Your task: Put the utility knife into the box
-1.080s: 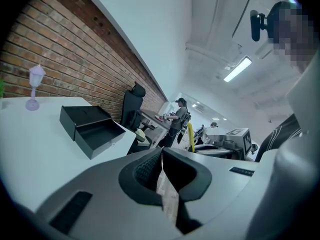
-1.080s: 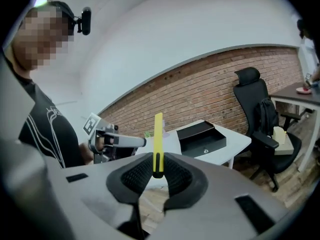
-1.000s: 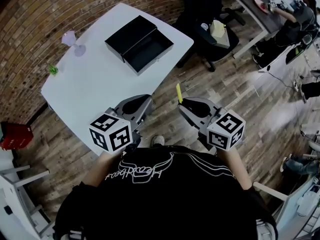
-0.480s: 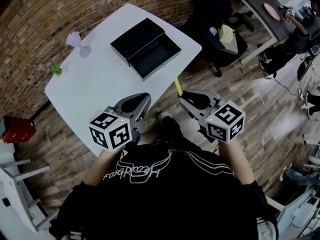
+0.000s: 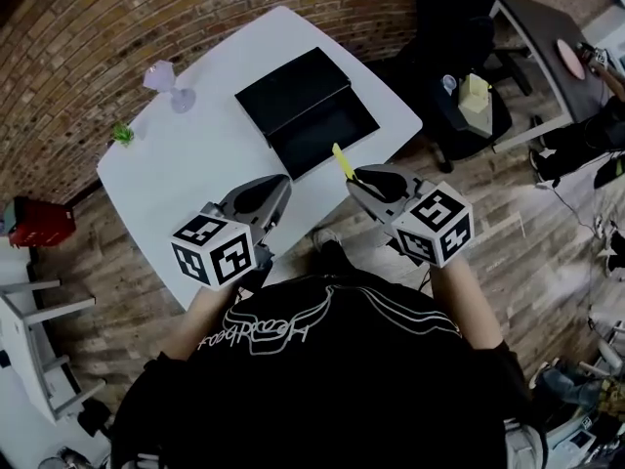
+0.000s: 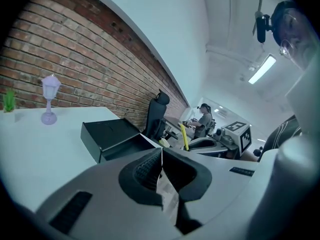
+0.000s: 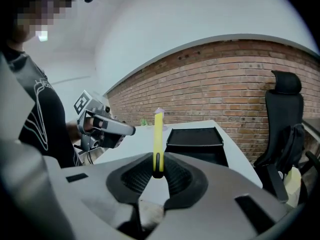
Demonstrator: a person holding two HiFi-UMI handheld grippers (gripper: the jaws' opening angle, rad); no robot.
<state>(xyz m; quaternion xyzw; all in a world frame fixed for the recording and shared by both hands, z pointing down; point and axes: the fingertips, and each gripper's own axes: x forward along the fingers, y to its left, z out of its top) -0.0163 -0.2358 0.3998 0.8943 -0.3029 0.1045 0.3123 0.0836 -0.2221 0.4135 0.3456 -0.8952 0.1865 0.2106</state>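
A slim yellow utility knife (image 5: 341, 160) stands up out of my right gripper (image 5: 354, 176), which is shut on its lower end; the right gripper view shows the knife (image 7: 158, 136) upright between the pads. It hangs over the white table's (image 5: 195, 169) near edge, just in front of the open black box (image 5: 327, 133), whose lid (image 5: 291, 90) lies behind the tray. My left gripper (image 5: 282, 184) hovers over the table left of the knife, shut with nothing in it; its jaw tips (image 6: 161, 151) meet. The box (image 6: 114, 138) lies ahead of it.
A purple goblet (image 5: 168, 82) and a small green plant (image 5: 123, 134) stand near the table's far left. A black office chair (image 5: 459, 76) sits right of the table, a red object (image 5: 39, 221) on the wooden floor to the left. Another desk (image 5: 547, 37) is at the far right.
Both grippers and the person have come closer to the table. The knife, first over the floor, now hangs at the table's edge near the box. Both grips are unchanged.
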